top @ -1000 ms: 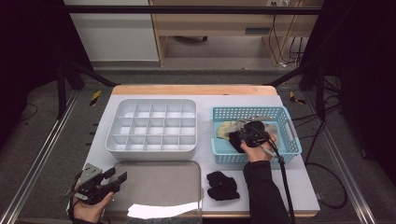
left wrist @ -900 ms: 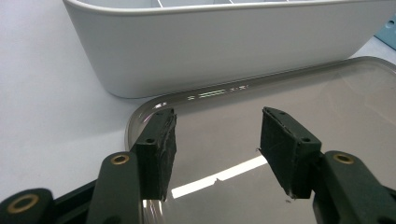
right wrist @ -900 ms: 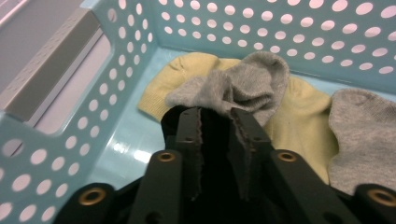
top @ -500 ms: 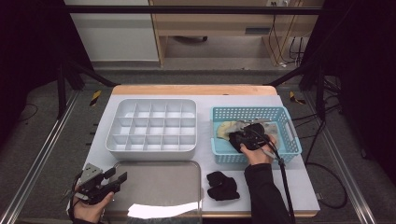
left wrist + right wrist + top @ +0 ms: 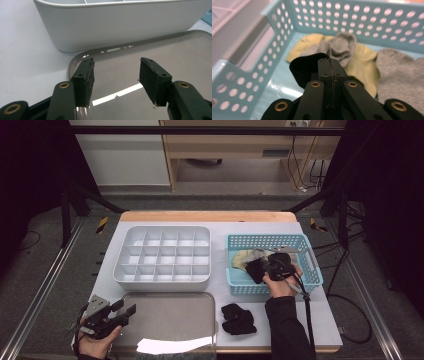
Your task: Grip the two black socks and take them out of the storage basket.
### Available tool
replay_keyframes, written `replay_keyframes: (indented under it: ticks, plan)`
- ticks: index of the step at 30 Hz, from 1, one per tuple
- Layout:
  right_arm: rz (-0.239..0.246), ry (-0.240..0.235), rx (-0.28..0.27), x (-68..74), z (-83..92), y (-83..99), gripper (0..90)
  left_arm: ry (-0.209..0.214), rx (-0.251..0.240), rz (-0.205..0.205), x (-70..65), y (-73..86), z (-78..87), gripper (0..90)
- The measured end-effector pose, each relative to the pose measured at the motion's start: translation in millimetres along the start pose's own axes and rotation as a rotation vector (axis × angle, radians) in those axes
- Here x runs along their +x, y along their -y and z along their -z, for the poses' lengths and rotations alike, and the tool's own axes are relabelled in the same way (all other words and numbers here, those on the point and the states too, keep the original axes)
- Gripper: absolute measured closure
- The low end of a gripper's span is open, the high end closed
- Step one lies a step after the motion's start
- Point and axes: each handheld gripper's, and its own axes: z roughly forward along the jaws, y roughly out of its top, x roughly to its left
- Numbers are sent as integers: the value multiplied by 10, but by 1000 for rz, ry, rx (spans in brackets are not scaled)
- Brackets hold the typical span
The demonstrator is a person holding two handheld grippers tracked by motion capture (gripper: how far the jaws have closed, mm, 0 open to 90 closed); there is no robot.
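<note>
My right gripper (image 5: 266, 268) reaches into the light blue basket (image 5: 265, 238). Its jaws have just been closing and are now shut on a black sock (image 5: 254, 270), whose edge is pinched at the tip. In the right gripper view the black sock (image 5: 302, 67) bulges left of the shut right gripper (image 5: 328, 63), above a yellow sock (image 5: 362, 65) and a grey sock (image 5: 340, 47). My left gripper (image 5: 125, 312) is held at the table's front left, open, with nothing between its fingers. The left gripper (image 5: 116, 75) hovers over a metal tray (image 5: 175, 55).
A white compartment box (image 5: 165, 255) stands at centre left, and its wall (image 5: 112, 25) rises just beyond the metal tray (image 5: 170, 315). Another black sock (image 5: 237, 319) lies on the table in front of the basket. A second grey sock (image 5: 397, 72) lies in the basket.
The right gripper has stayed in the basket and shut; a black sock now sticks out to the left of its tip. The left gripper has not moved.
</note>
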Motion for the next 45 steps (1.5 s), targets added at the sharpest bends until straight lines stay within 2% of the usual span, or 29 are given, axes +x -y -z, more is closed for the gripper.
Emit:
replay_keyframes:
  ticks: [7, 11, 17, 24, 33, 42, 45]
  plan:
    - [-4, -21, -93, -5, 175, -88, 897, 0, -1, 0, 3, 0, 1, 444]
    - [3, -31, -174, -3, 294, -134, 897, 0, 0, 0, 2, 0, 1, 444]
    - [-1, -52, -235, -4, 450, -211, 898, 1, 0, 2, 1, 0, -1, 444]
    - [5, -72, -282, 8, 605, -266, 897, 1, -2, 3, 1, -1, 1, 444]
    - [36, -96, -336, 62, 847, -295, 898, 0, -2, 2, 2, -1, 1, 444]
    - [75, -133, -368, 127, 1130, -203, 897, 0, -4, 5, 1, -1, 2, 444]
    - [85, -160, -377, 164, 1259, -128, 897, 1, -7, 5, -3, -1, 7, 444]
